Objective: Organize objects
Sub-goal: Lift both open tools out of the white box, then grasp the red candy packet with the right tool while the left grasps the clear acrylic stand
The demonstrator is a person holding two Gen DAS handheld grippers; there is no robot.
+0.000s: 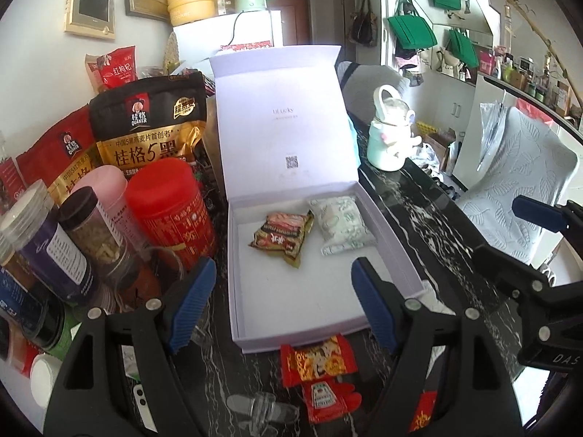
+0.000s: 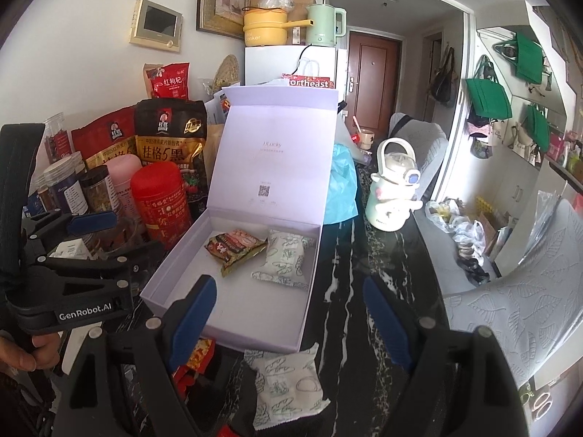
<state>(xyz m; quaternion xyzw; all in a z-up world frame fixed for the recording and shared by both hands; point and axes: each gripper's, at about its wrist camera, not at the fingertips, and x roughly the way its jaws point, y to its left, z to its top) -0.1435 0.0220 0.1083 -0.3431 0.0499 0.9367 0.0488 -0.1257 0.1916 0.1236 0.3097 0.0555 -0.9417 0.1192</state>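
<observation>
Here we hold both grippers wide and empty, tilted down toward the counter [image 2: 349, 255]. The white packet [image 2: 288, 382] lies just below the right gripper [image 2: 291, 320], in front of the open box [image 2: 309, 291]; the red packet [image 1: 320, 360] sits under the left gripper [image 1: 284, 309].

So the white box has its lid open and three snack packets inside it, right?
Not quite. The white box does have its lid open, but only two snack packets lie inside: a brown and red packet and a white packet. The other packets lie outside, in front of it. The left wrist view shows this.
</observation>
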